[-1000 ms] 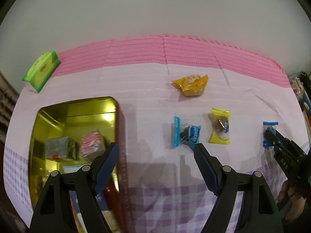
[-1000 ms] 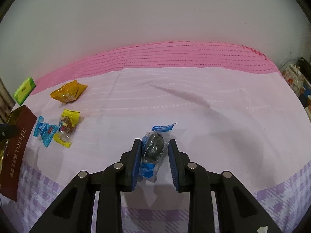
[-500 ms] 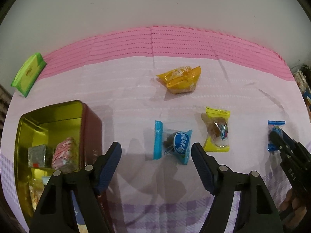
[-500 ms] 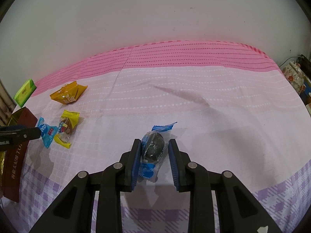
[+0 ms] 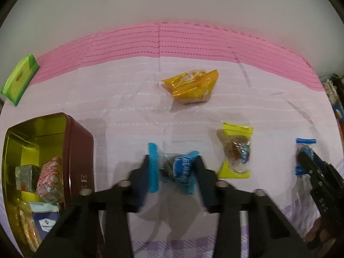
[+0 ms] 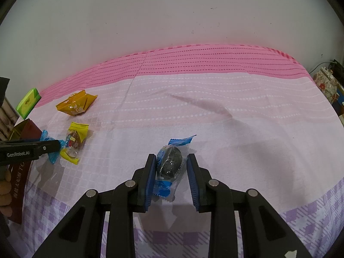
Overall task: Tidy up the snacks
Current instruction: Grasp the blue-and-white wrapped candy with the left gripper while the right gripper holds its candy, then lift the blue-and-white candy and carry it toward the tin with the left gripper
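Now, in the left wrist view, the left claw [image 5: 172,172] is closing on a blue-wrapped candy [image 5: 180,169] lying on the pink cloth at six o'clock, its pads already at the wrapper's sides. At nine o'clock sits the open gold tin [image 5: 43,126], snacks inside. In the right wrist view, the right claw [image 6: 171,178] stands narrow around a dark blue-wrapped sweet [image 6: 171,165], gripping it low at centre. This looks like the pickup step; next, likely, lift both and carry them towards the tin.

Pink-lilac cloth [image 6: 215,111] — tin [image 5: 79,150], green packet [image 5: 19,81], orange pouch [image 5: 191,86], yellow candy [image 5: 235,150]
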